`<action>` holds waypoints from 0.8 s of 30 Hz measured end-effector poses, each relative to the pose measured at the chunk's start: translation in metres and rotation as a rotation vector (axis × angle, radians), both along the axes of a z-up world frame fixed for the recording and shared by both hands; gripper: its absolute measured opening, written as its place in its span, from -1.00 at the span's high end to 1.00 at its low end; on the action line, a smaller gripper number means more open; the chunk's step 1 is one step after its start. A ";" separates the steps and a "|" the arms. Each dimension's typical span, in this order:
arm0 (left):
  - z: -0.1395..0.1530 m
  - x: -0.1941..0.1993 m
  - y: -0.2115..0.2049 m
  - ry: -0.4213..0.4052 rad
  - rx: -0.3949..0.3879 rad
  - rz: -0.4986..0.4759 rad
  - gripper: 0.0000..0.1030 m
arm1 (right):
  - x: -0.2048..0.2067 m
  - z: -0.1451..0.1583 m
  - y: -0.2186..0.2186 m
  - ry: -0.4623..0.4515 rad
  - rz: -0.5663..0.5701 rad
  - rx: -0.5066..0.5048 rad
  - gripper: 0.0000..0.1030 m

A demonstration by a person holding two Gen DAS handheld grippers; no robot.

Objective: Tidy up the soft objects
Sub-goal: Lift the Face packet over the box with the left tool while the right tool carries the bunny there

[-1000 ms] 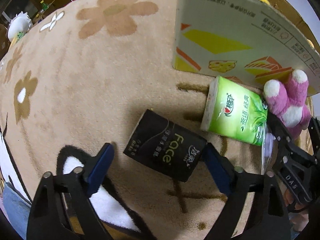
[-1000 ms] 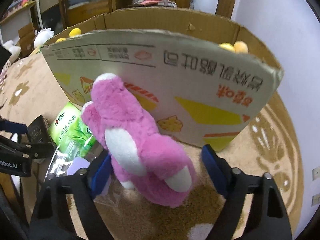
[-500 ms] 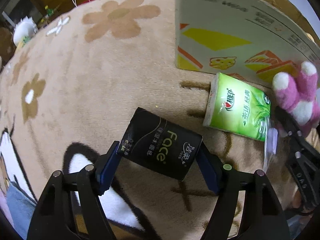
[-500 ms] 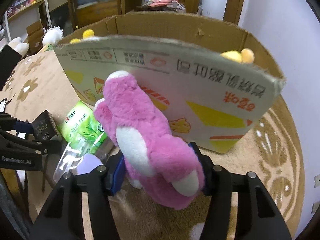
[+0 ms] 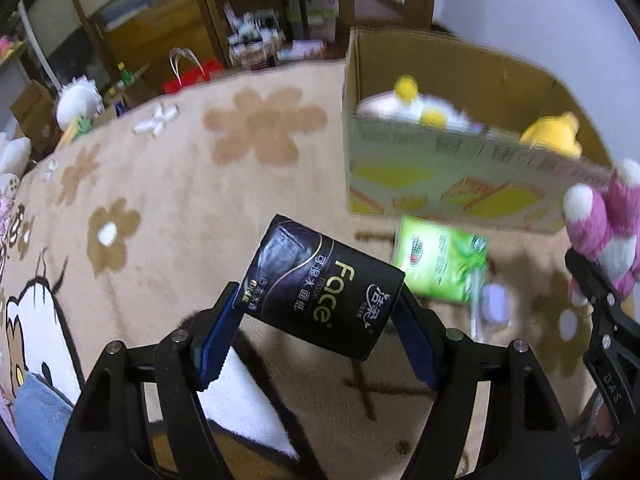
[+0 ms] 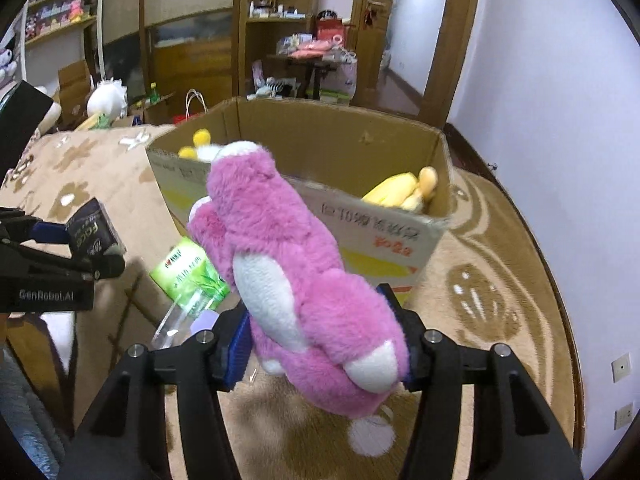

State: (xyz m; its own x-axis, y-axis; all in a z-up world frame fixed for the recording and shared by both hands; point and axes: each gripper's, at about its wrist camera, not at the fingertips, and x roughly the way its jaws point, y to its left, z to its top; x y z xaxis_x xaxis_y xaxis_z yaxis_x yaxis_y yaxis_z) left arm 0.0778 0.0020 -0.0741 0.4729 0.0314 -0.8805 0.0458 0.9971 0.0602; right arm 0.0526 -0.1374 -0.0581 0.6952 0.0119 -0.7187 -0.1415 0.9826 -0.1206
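Left wrist view: the left gripper (image 5: 320, 332) tilts steeply down toward the carpet (image 5: 168, 208) and is clenched on a black tissue pack (image 5: 324, 292), its blue pads pressing the pack's two ends at the centre of the frame, clear of the carpet. Just beyond it, a green tissue pack (image 5: 440, 264) lies on the carpet against the cardboard box (image 5: 452, 168) in the upper right. A yellow plush (image 5: 554, 136) sits inside the box. At the right edge, the right gripper's black finger carries a pink plush toy (image 5: 608, 224).

Right wrist view: the right gripper (image 6: 322, 344) slants downward, grasping the pink plush toy (image 6: 296, 264) around its lower body at frame centre, in front of the open cardboard box (image 6: 340, 148). At the left edge, the left gripper (image 6: 60, 240) holds the black tissue pack (image 6: 94, 232), with the green tissue pack (image 6: 188, 272) on the carpet (image 6: 480, 288) below.
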 end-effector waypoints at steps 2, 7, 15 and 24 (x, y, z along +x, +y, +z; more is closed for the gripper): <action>0.012 -0.007 0.001 -0.050 -0.006 0.001 -0.42 | -0.006 0.007 -0.002 -0.025 0.003 -0.001 -0.16; 0.040 -0.010 0.005 -0.199 -0.001 0.001 -0.42 | -0.016 0.026 -0.003 -0.074 0.004 0.026 -0.13; 0.069 -0.019 0.000 -0.368 0.015 -0.006 -0.42 | -0.017 0.047 -0.018 -0.158 -0.060 0.085 -0.12; 0.082 -0.015 -0.010 -0.488 0.020 -0.024 -0.42 | -0.004 0.061 -0.046 -0.230 -0.136 0.149 -0.14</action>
